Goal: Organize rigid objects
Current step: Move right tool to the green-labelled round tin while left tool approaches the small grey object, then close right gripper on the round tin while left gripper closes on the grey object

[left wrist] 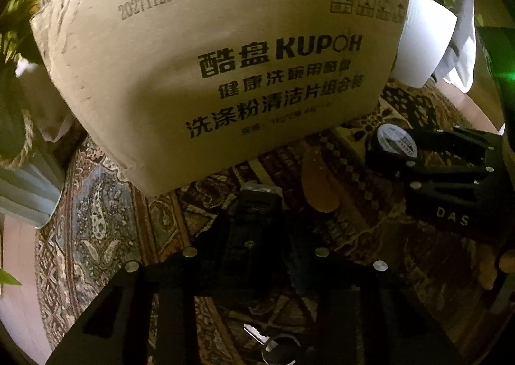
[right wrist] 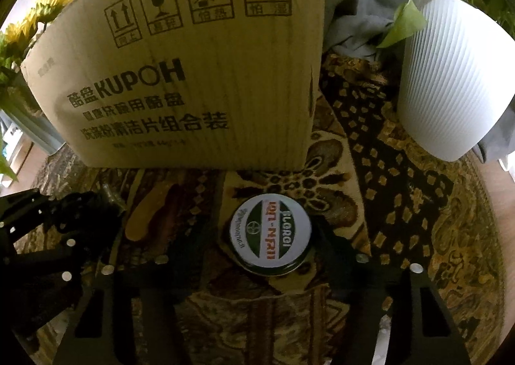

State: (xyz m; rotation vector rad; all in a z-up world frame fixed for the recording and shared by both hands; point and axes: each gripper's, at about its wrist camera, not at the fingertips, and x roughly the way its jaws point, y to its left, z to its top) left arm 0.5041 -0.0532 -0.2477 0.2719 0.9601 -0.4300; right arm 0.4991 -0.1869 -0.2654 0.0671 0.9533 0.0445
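Slippage is my worry: my right fingers [right wrist: 272, 255] pinch the round tin [right wrist: 270, 234] by its smooth rim, my left fingers [left wrist: 260, 220] clamp a small dark gadget [left wrist: 260, 202], and the cardboard box [left wrist: 209, 75] stands tall ahead.
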